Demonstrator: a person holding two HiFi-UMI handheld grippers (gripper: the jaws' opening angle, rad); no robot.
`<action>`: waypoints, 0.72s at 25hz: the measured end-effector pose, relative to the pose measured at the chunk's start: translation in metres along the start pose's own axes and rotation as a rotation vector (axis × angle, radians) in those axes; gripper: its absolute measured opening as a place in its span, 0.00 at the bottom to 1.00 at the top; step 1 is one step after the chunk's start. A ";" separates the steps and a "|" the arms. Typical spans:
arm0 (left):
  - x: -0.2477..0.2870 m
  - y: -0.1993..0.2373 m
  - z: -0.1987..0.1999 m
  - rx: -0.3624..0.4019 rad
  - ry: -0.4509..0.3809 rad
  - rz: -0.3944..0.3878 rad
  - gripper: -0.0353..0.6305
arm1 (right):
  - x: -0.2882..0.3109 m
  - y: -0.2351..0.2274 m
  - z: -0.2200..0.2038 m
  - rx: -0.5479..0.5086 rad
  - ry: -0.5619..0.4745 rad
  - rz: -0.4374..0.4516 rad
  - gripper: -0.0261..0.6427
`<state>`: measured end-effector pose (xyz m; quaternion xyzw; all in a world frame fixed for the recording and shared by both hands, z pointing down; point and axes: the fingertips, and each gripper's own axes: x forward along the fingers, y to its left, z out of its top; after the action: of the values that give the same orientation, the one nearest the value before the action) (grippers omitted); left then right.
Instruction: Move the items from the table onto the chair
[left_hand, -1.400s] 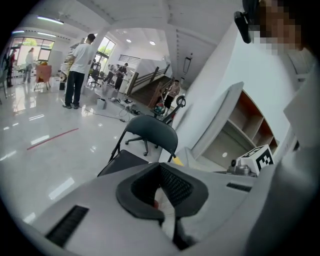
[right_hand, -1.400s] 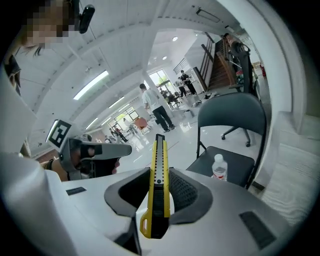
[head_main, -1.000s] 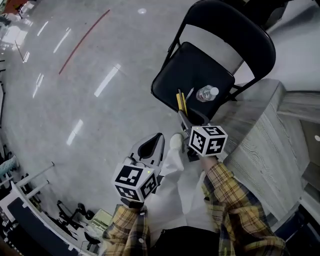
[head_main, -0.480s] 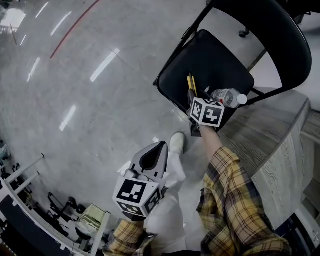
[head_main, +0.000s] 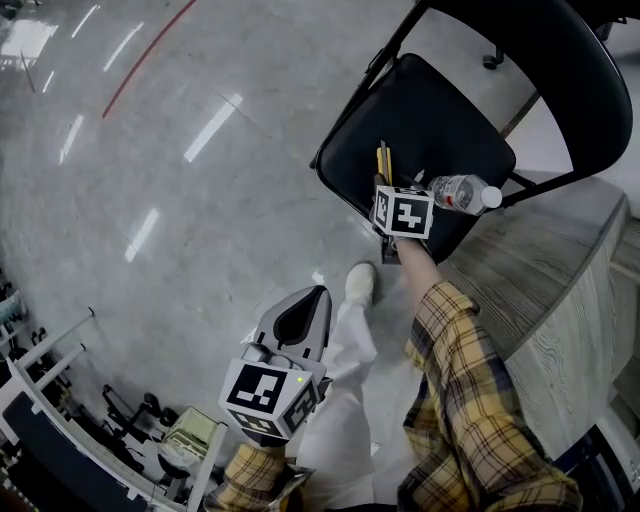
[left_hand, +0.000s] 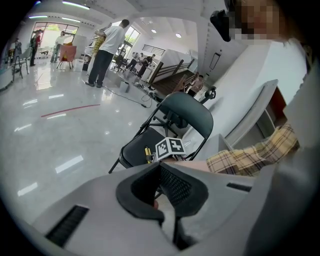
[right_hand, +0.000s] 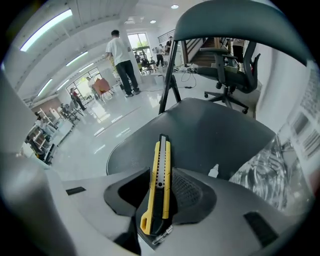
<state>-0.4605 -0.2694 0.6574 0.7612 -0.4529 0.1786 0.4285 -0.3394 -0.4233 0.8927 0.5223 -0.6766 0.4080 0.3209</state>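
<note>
Glossy grey floor (head_main: 150, 150) spreads under a black chair (head_main: 440, 100), with a wooden table (head_main: 560, 300) just beside it.

Our right gripper (right_hand: 160, 192) is clamped on a yellow knife (right_hand: 162, 150). It holds the handle end, and the far end sticks out ahead over the seat. We cannot tell whether the tip touches the seat. A clear bottle (head_main: 465, 193) already lies on its side on the seat, close by on the right. Our left gripper (left_hand: 162, 172) hangs low over the floor by the leg, jaws together and holding nothing.

We judge the knife to be at the point of release, and that is where trouble could start:

- **Bounce or skid.** If the jaws open while the knife is clear of the seat, it could bounce or skid on the smooth surface. The front edge is near, so it could end up on the floor.
- **Tip digging in.** The knife points steeply down. If we press on, the tip may dig in and twist the knife in the pads.
- **Bottle knocked.** The bottle can roll, so a nudge from the gripper body or the knife could send it toward the seat edge.
- **Blade.** We cannot see whether a blade is out, so the padding may be at risk.
</note>
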 end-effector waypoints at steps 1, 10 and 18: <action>0.000 -0.002 0.001 0.004 -0.004 -0.004 0.06 | -0.002 0.001 0.002 -0.003 -0.007 0.004 0.23; -0.022 -0.021 0.019 0.030 -0.035 -0.017 0.06 | -0.074 0.035 0.023 0.097 -0.099 0.124 0.23; -0.095 -0.084 0.108 0.145 -0.174 -0.042 0.06 | -0.261 0.102 0.066 0.320 -0.281 0.370 0.23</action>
<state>-0.4518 -0.2878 0.4921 0.8123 -0.4581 0.1351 0.3348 -0.3741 -0.3533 0.6156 0.4854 -0.7252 0.4849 0.0574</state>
